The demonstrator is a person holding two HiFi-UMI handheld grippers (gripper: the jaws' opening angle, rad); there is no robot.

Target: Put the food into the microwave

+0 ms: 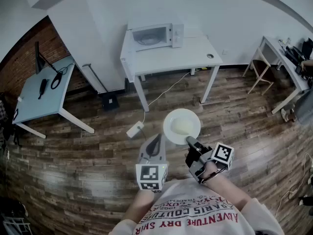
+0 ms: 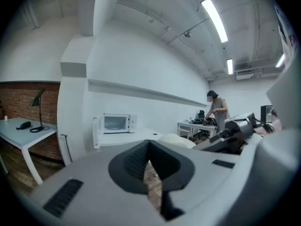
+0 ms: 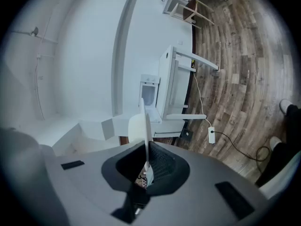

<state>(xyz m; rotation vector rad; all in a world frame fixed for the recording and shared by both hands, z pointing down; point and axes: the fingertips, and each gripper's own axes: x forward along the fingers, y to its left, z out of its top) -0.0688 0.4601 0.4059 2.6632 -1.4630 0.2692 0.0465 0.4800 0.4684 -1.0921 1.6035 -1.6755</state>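
A white plate with pale food in it hangs level over the wooden floor in the head view. My right gripper is shut on its near rim. In the right gripper view the plate shows edge-on, clamped between the jaws of the right gripper. My left gripper is just left of the plate, its jaws together with nothing in them; its tips meet in the left gripper view. The white microwave stands on a white table ahead, and its door is swung open.
A power strip and its cable lie on the floor between me and the table. A blue-grey desk stands at the left, another desk with a chair at the right. A person stands at a far desk.
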